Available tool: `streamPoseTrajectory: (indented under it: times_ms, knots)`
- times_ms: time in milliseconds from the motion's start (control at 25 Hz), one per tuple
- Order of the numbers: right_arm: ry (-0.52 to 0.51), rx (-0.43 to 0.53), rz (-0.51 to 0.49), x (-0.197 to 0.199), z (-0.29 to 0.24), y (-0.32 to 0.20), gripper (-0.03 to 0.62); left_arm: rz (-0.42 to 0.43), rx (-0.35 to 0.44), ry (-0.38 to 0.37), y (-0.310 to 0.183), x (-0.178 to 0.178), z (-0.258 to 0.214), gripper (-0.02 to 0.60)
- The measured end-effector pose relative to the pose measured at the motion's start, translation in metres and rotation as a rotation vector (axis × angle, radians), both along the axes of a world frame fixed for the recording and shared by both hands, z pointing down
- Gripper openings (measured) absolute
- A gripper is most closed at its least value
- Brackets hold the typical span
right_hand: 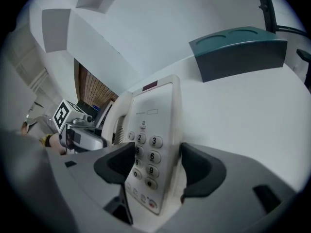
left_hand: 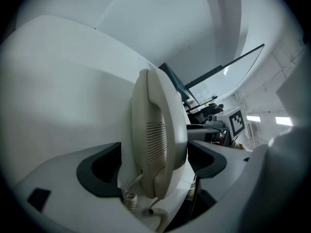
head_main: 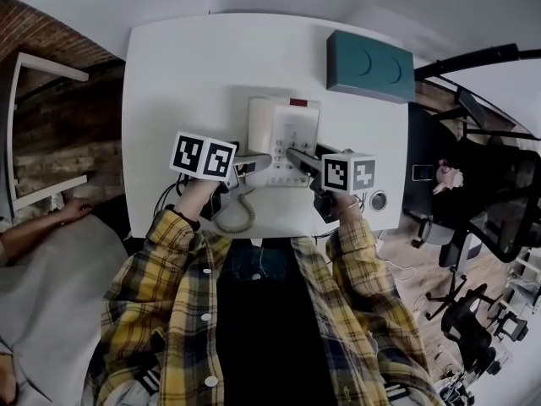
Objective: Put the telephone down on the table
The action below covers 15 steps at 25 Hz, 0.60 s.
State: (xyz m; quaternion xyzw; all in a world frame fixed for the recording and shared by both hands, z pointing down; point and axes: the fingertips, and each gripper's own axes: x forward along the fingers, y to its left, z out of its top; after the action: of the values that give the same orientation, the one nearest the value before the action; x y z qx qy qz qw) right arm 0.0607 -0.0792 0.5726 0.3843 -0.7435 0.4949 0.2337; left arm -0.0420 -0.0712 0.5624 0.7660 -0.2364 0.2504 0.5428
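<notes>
Your left gripper (left_hand: 154,165) is clamped on the handset (left_hand: 158,130), one jaw pad on each side. Your right gripper (right_hand: 159,166) is clamped across the keypad body of the telephone (head_main: 287,134), with the number keys between its jaws. In the head view the telephone is over the near half of the white table (head_main: 186,74); you can't tell if it's touching. The coiled cord (head_main: 243,216) hangs at 7 o'clock from the phone. A teal box (head_main: 369,66) sits at 1 o'clock.
</notes>
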Motion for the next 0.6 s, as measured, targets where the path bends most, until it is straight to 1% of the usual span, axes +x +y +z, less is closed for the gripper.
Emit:
streamPoseTrajectory:
  times_ms: [320, 480, 600]
  knots:
    - [0.052, 0.023, 0.004, 0.003, -0.004, -0.001, 0.291, -0.014, 0.029, -0.002, -0.005, -0.004, -0.007, 0.436]
    - [0.067, 0.069, 0.052, 0.014, -0.015, -0.009, 0.291, -0.02, 0.052, 0.0, -0.008, -0.005, -0.011, 0.436]
    - [0.077, 0.094, 0.068, 0.022, -0.024, -0.013, 0.291, -0.029, 0.08, 0.0, -0.012, -0.006, -0.018, 0.436]
